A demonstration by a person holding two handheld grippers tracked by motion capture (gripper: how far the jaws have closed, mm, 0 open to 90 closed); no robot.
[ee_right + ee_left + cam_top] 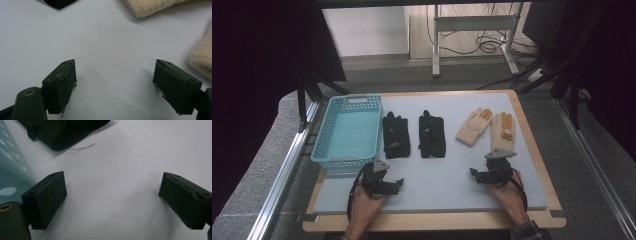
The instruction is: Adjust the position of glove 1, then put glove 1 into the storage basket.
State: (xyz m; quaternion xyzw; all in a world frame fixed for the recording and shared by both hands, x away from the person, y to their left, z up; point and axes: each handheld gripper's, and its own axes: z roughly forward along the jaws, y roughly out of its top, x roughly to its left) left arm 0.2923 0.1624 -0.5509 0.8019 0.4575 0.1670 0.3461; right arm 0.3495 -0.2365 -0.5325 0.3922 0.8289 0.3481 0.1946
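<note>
Wooden-edged bench point(532, 150) with a pale grey mat on top; four gloves laid in a row across its middle, a turquoise perforated plastic basket point(348, 131) at the left end, standing empty. Left pair: two black fabric gloves, the left black glove point(396, 135) just beside the basket's right wall, the right black glove point(432, 135) a little apart from it, both flat with fingers pointing away from the person. Right pair: two cream knitted gloves with orange fingertips, the left cream glove point(473, 127) tilted, fingers angled up and right, the right cream glove point(503, 131) lying straighter, the two touching or nearly so at the fingertips. Left tongs point(393, 186) held low over bare mat near the basket's front right corner, below the left black glove; in the left gripper view the jaws stand wide apart with nothing between them, mat underneath, black glove cuff point(62, 132) ahead and the basket wall point(10, 170) at the left edge. Right tongs point(479, 175) held over bare mat just below the right cream glove; in the right gripper view the jaws are likewise spread wide and empty, cream cuffs ahead point(150, 7) and at the right edge point(203, 60), not touched. Both hands come in from the bench's near edge.
</note>
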